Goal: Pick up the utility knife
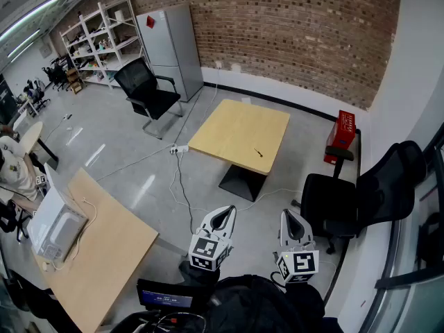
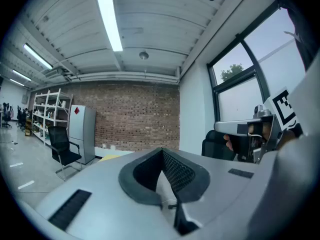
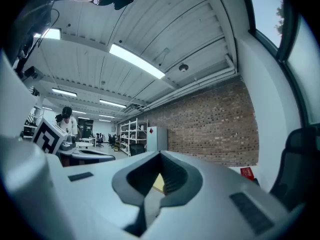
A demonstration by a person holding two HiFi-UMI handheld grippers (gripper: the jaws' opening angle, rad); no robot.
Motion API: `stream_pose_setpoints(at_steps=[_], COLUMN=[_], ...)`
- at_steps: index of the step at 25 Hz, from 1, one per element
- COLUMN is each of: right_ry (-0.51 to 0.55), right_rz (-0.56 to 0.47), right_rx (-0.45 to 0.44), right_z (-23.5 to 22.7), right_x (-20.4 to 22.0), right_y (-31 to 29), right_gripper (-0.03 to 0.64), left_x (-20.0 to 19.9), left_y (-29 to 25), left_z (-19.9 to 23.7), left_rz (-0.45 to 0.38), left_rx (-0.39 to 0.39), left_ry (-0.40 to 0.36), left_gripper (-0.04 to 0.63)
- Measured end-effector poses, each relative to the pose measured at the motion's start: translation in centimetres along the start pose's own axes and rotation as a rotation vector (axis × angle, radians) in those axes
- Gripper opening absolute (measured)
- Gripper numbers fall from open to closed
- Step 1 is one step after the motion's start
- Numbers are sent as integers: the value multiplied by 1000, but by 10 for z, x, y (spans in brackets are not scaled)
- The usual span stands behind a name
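Left gripper [image 1: 223, 214] and right gripper [image 1: 292, 218] closed, empty. Knife [image 1: 259, 152] at 12 o'clock on table [image 1: 229, 127]: we judge it light, rigid; grasp mid-handle.

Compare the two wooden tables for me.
The far table is square and stands on a black pedestal base; the near table runs out of view at the bottom. The far table holds only the small dark utility knife; the near table carries a white machine with a cable. Both have light wood tops.
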State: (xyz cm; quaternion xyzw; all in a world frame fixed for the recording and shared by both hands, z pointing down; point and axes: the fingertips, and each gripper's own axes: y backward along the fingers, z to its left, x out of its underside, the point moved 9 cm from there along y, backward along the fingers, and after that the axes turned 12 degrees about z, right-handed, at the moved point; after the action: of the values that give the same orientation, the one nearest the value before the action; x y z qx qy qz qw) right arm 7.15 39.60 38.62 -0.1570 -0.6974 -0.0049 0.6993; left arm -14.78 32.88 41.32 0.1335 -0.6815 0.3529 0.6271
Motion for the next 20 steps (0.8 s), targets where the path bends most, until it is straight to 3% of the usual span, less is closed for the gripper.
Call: stream_pose_setpoints(at_steps=[20], right_ry=[-37], right_rz=[51], right_rx=[-85], right_z=[-34], right_x=[33], right_y=[21], right_gripper=[3], left_x=[21], left_y=[-11], left_z=[-51], left_rz=[23], left_rx=[-28], left_ry=[20], left_gripper=[-3])
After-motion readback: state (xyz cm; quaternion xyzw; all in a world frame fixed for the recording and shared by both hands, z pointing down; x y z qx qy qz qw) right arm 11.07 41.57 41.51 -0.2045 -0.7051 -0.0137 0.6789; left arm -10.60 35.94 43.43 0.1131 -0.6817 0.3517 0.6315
